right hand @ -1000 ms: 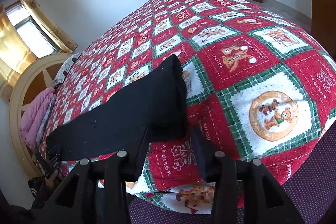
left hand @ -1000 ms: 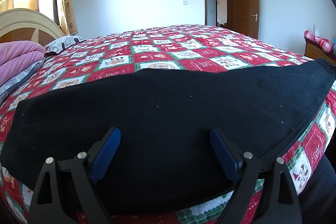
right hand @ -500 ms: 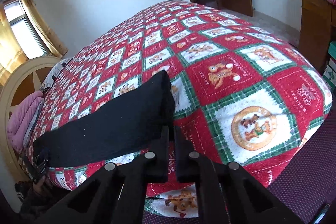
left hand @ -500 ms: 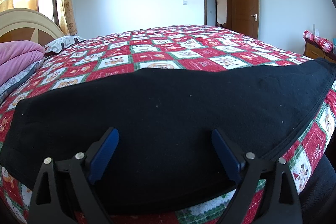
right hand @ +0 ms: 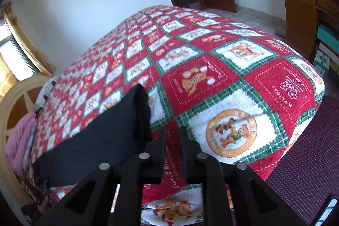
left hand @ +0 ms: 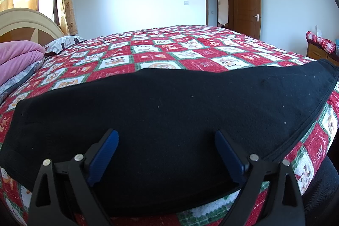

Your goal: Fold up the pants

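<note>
Looking down my left gripper (left hand: 165,154), I see its fingers spread wide over the black pants (left hand: 169,111), gripping nothing. These lie flat along the near edge of the bed (left hand: 190,52). My right gripper (right hand: 172,145) is opening beside the pants' end, with only quilt (right hand: 243,86) showing between its fingers.

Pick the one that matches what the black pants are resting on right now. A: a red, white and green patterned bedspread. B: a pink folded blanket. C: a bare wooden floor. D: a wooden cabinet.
A: the black pants lie flat near the front edge of the bedspread, whose red, white and green squares show all around them; the pink blanket sits apart by the headboard.
</note>
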`<move>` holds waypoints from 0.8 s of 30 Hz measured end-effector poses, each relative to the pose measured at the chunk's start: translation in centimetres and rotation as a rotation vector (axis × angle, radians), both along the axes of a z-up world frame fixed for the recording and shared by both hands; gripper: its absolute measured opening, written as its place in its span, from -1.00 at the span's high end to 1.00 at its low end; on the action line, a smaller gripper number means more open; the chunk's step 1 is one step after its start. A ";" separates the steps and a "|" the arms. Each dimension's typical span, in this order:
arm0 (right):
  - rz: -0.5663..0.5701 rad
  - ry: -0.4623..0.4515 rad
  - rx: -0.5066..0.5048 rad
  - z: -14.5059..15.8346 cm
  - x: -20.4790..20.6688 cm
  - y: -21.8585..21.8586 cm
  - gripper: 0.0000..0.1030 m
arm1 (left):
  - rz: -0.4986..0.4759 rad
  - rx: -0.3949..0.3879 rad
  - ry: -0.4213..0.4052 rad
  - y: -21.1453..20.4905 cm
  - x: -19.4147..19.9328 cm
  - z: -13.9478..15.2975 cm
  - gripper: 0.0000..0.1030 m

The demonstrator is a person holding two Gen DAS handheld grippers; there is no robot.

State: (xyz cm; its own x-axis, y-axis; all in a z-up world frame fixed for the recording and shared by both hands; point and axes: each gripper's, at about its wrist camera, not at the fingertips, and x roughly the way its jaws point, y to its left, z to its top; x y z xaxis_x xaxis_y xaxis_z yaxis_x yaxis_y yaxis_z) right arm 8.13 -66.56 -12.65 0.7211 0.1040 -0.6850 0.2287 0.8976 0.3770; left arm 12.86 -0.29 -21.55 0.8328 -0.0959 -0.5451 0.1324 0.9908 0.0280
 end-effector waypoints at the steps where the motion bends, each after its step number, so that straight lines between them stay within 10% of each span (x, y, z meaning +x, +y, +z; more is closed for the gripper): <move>1: 0.006 -0.029 0.018 0.5 -0.2 0.1 0.51 | 0.000 0.000 0.000 0.0 0.0 0.0 -0.86; 4: 0.048 -0.091 0.055 1.5 -0.3 1.2 -0.03 | 0.000 -0.001 0.000 0.0 0.0 0.0 -0.86; 9: 0.073 -0.082 -0.001 1.2 0.9 3.7 -0.08 | -0.002 -0.004 0.000 -0.1 0.0 -0.1 -0.87; 11: 0.068 -0.044 -0.033 0.4 1.5 4.4 0.10 | -0.004 -0.007 -0.001 -0.1 0.0 -0.1 -0.87; 13: 0.089 -0.016 -0.068 0.1 1.8 5.2 0.80 | -0.005 -0.008 -0.002 -0.1 0.1 -0.1 -0.88; 24: 0.085 0.045 -0.158 1.5 0.5 5.7 0.86 | -0.008 -0.016 -0.002 0.0 0.1 -0.1 -0.89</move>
State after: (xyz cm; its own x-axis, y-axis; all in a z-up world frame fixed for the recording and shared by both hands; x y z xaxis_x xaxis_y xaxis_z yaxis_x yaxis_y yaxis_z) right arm 8.59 -60.84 -11.15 0.6823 0.0518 -0.7292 0.1634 0.9614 0.2212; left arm 12.94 -0.27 -21.66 0.8329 -0.1112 -0.5421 0.1400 0.9901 0.0119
